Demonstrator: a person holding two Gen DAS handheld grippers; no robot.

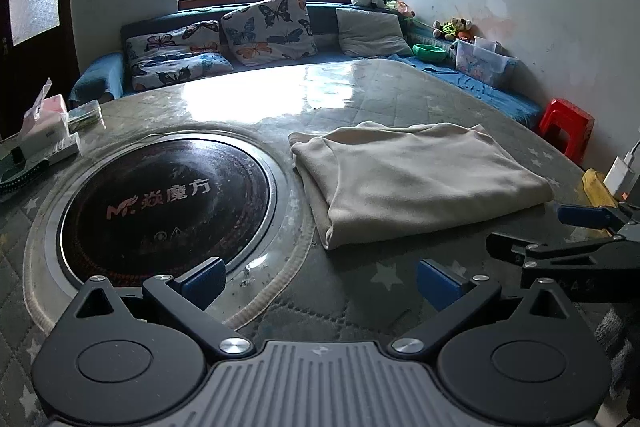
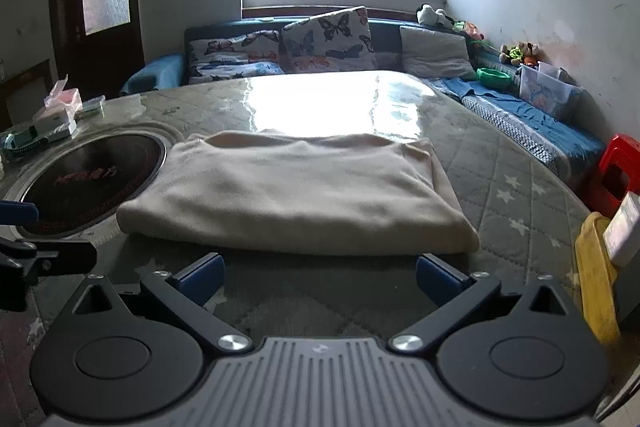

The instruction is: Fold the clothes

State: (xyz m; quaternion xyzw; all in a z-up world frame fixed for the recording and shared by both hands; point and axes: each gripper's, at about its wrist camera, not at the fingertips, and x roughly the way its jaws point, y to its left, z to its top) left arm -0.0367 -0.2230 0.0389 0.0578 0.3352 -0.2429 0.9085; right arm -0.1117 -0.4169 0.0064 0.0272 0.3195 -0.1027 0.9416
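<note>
Both claws stand wide with nothing between their blue pads. The left claw (image 1: pixel 320 281) hangs over the desk (image 1: pixel 360 91) just short of the round inset cooktop (image 1: pixel 168 205), which lies at its eleven o'clock; the glass carries the mark "MF" and three Chinese characters in pale red (small symbols beneath them are too blurred to read). The right claw (image 2: pixel 320 277) sits at the left one's three o'clock, its pads just short of the near fold of the cream garment (image 2: pixel 296 187), not touching it. The garment lies folded into a flat rectangle on the desk's quilted, star-printed cover, its left edge reaching the cooktop's rim. At nine o'clock from the cooktop, by the desk edge, stand a pink-and-white tissue pack (image 1: pixel 44 117) and small boxes whose print I cannot make out. At twelve o'clock beyond the desk, butterfly cushions (image 1: pixel 268 27) lean on a blue sofa under the window; a red stool (image 1: pixel 566 129) stands at two o'clock.
</note>
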